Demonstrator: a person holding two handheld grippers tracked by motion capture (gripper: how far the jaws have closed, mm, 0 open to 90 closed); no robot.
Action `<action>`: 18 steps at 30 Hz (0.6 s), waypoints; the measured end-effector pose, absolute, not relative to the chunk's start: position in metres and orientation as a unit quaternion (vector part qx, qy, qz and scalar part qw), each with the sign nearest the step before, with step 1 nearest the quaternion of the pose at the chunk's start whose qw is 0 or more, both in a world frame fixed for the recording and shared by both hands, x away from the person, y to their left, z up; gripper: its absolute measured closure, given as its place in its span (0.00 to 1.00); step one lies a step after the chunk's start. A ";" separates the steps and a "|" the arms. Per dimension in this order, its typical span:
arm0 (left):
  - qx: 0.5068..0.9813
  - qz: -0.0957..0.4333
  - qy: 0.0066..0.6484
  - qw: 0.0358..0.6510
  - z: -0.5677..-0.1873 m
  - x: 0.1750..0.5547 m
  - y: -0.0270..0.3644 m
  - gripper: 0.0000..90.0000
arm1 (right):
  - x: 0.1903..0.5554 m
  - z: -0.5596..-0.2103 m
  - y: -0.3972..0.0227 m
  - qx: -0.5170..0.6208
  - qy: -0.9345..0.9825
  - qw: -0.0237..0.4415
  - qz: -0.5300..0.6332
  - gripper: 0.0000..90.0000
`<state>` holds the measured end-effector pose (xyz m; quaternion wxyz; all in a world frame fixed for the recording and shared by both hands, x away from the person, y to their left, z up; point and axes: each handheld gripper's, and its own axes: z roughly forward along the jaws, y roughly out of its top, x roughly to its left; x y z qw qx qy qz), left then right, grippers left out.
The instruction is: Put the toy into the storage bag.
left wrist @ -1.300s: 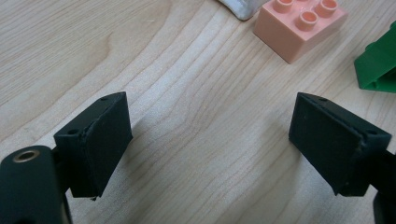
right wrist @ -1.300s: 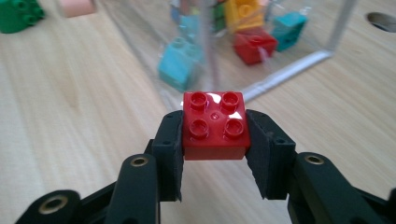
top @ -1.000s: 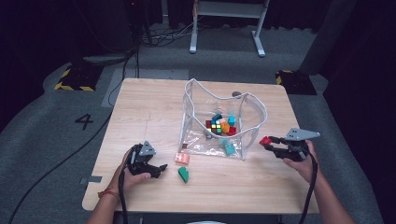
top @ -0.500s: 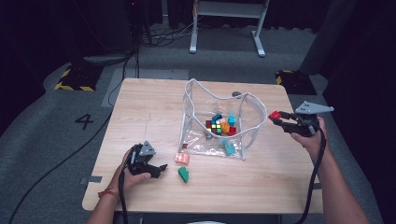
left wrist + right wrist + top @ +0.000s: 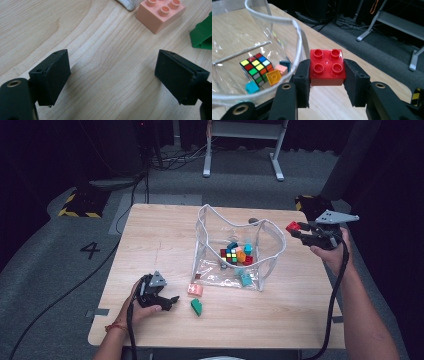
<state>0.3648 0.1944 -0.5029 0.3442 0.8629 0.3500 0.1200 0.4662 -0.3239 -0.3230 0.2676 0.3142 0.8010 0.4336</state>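
My right gripper point(image 5: 296, 229) point(image 5: 327, 75) is shut on a red four-stud brick point(image 5: 327, 66) point(image 5: 292, 226), held in the air just right of the clear bag's rim. The clear plastic bag point(image 5: 210, 227) point(image 5: 274, 20) stands open at the table's middle and holds a colour cube point(image 5: 230, 255) point(image 5: 256, 67) and several small bricks. My left gripper point(image 5: 172, 300) point(image 5: 112, 77) rests low on the table at the front left, jaws wide open with bare wood between them. A pink brick point(image 5: 195, 290) point(image 5: 160, 13) and a green piece point(image 5: 196, 306) point(image 5: 202, 35) lie just beyond it.
The wooden table point(image 5: 150, 240) has bare surface to the left and along the front right. A metal stand point(image 5: 240, 140) and cables sit on the grey floor behind the table. Yellow-black floor markings point(image 5: 77, 205) lie at the back left.
My right gripper has risen with the red brick and moved toward the far side, up beside the bag's rim. The left gripper has stayed where it was.
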 end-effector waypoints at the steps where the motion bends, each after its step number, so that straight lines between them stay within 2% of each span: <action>1: 0.863 0.120 0.350 0.344 -0.503 0.365 0.194 0.15 | 0.466 -0.319 -0.323 0.311 0.801 0.268 0.436 0.67; 10: 0.863 0.120 0.350 0.344 -0.503 0.365 0.194 0.15 | 0.465 -0.301 -0.297 0.281 0.810 0.264 0.442 0.67; 18: 0.863 0.120 0.350 0.344 -0.503 0.365 0.194 0.15 | 0.458 -0.300 -0.264 0.235 0.828 0.237 0.451 0.67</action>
